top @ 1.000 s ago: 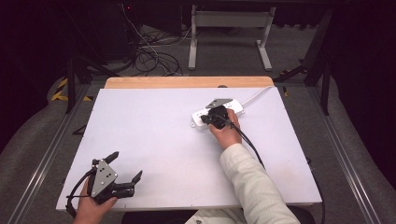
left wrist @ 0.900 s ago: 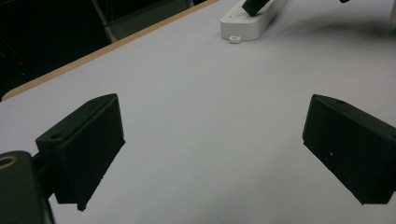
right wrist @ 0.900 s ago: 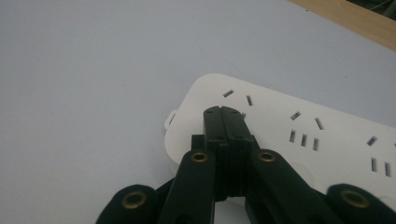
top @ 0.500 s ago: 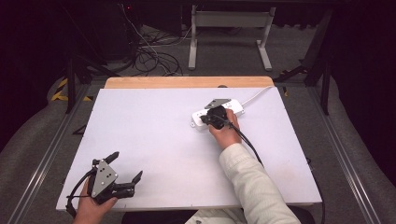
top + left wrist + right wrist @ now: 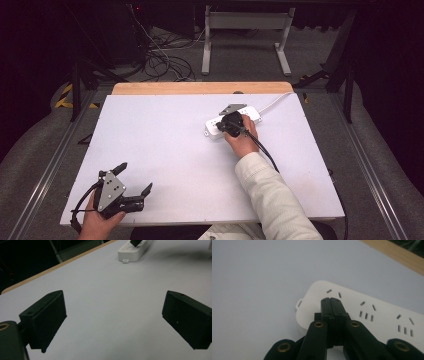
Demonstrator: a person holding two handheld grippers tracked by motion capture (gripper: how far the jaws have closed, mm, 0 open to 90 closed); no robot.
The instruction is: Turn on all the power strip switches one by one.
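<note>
A white power strip point(image 5: 252, 115) lies on the white table point(image 5: 165, 140) at the back right, its white cord running off toward the far edge. My right gripper point(image 5: 228, 125) is over the strip's left end. In the right gripper view its jaws are pressed together with nothing between them, the tips point(image 5: 331, 301) just above the strip's point(image 5: 372, 312) end outlet. My left gripper point(image 5: 135, 176) sits at the table's near left corner, held by a hand, its jaws wide apart and empty point(image 5: 113, 315). The strip point(image 5: 132, 251) shows far off in the left gripper view.
A wooden strip point(image 5: 200, 88) borders the table's far edge. Beyond it are a tangle of cables point(image 5: 165, 62) on the floor and a white metal stand point(image 5: 245, 25). Metal rails point(image 5: 55, 155) run along both sides of the table.
</note>
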